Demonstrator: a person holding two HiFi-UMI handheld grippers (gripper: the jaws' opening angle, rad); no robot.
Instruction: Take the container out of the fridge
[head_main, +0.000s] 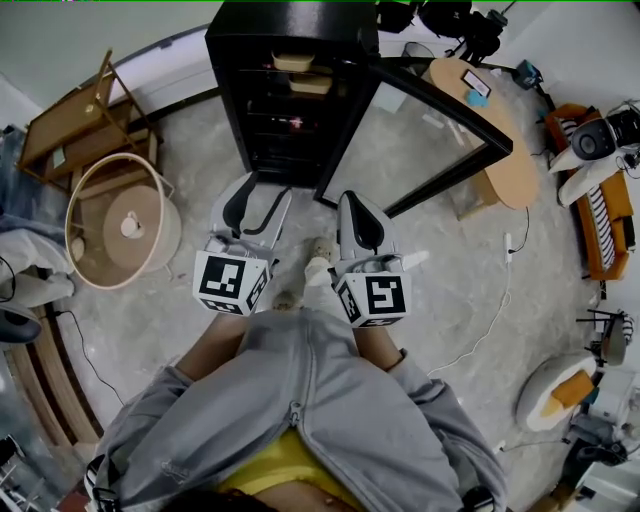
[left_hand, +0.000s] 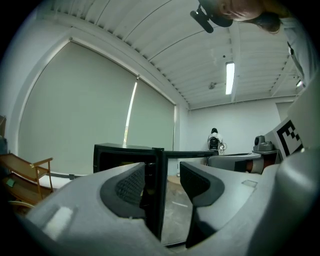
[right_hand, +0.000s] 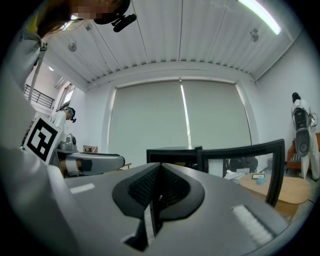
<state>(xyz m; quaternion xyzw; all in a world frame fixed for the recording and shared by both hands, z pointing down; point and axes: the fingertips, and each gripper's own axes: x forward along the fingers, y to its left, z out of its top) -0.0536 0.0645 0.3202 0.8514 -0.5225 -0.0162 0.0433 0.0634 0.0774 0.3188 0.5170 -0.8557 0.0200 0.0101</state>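
Note:
A black fridge (head_main: 290, 60) stands ahead with its glass door (head_main: 420, 140) swung open to the right. On its upper shelves sit tan containers (head_main: 296, 63), and the lower shelves are dark. My left gripper (head_main: 262, 200) hovers in front of the fridge's opening, a short way off, open and empty. In the left gripper view its jaws (left_hand: 162, 182) frame the door's edge (left_hand: 159, 200), with the fridge (left_hand: 115, 152) beyond. My right gripper (head_main: 358, 205) is shut on nothing beside the door's lower corner. In the right gripper view its pads (right_hand: 145, 187) meet, with the fridge (right_hand: 172, 152) behind.
A round wooden stool (head_main: 120, 220) and a wooden rack (head_main: 75, 115) stand at the left. A round wooden table (head_main: 500, 130) is behind the door. A white cable (head_main: 480, 330) trails on the floor at the right. The person's feet (head_main: 315, 262) are between the grippers.

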